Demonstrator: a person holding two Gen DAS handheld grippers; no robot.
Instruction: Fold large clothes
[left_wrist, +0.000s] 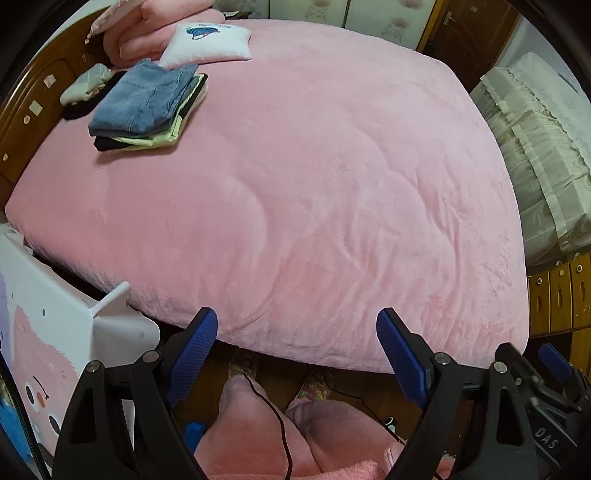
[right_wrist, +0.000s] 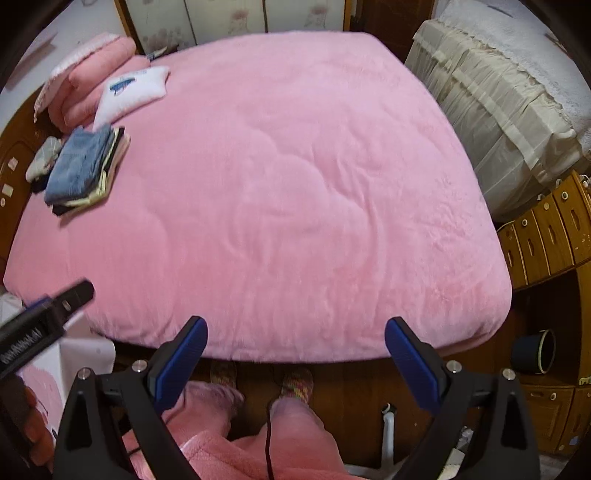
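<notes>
A stack of folded clothes (left_wrist: 144, 107) lies at the far left of the pink bed (left_wrist: 314, 177), near the headboard. Blue jeans are on top, with pale green and black pieces under them. The right wrist view shows the same stack (right_wrist: 79, 170). My left gripper (left_wrist: 296, 314) hangs open above the bed's near edge, with nothing between its blue pads (left_wrist: 197, 343). My right gripper (right_wrist: 296, 322) is also open and holds nothing, over the same near edge. Each gripper shows at the edge of the other's view: the right gripper's fingers (left_wrist: 550, 363) and the left gripper's fingers (right_wrist: 74, 293).
A white pillow (left_wrist: 208, 40) and a folded pink blanket (left_wrist: 147, 29) lie by the wooden headboard (left_wrist: 26, 110). A white stool (left_wrist: 74, 332) stands at the left. At the right are cloth-covered furniture (right_wrist: 498, 110) and wooden drawers (right_wrist: 546, 229). The person's pink-trousered legs (left_wrist: 258, 424) stand below me.
</notes>
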